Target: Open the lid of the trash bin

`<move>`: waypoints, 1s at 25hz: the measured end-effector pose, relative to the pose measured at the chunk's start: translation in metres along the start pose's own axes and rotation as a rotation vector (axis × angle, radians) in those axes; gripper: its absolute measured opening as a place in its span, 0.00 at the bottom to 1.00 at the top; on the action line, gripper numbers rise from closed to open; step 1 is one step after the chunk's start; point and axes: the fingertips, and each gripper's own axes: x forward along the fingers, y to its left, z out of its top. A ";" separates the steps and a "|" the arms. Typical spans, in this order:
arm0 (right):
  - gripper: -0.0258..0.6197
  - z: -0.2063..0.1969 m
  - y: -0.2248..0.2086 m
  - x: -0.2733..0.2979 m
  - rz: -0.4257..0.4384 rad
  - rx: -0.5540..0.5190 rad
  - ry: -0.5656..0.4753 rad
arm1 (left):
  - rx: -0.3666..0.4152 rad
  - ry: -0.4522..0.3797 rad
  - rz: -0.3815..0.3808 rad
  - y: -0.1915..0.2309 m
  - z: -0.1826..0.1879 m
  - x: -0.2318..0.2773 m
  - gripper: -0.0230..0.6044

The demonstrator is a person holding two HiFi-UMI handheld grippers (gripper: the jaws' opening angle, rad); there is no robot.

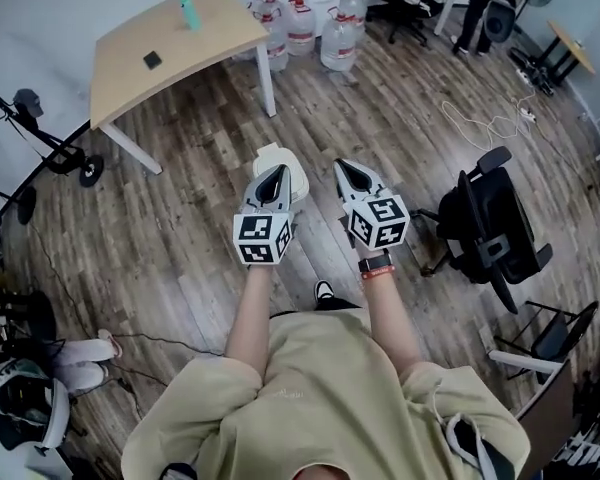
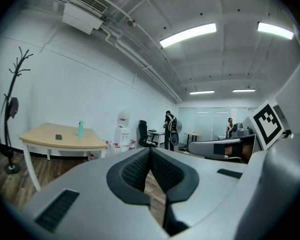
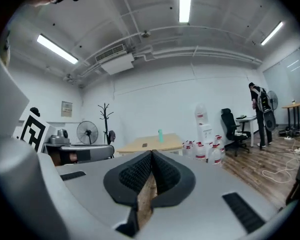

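A small white trash bin (image 1: 269, 155) stands on the wood floor in the head view, mostly hidden beneath my left gripper (image 1: 277, 172). Its lid looks down, though little of it shows. My left gripper hovers over it, jaws pressed together and holding nothing. My right gripper (image 1: 347, 169) is held alongside, just right of the bin, also shut and holding nothing. In the left gripper view the left gripper (image 2: 150, 150) points level across the room, its pads touching. The right gripper (image 3: 152, 153) shows the same in its own view. Neither gripper view shows the bin.
A light wooden table (image 1: 130, 73) with a teal bottle (image 1: 189, 13) stands far left. Several water jugs (image 1: 337, 40) line the back wall. A black office chair (image 1: 495, 228) is close on the right. A coat stand base (image 1: 65, 156) is at the left.
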 end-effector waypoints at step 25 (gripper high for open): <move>0.06 -0.213 -0.025 0.194 0.182 0.073 0.352 | -0.101 0.180 0.212 0.152 -0.173 0.092 0.08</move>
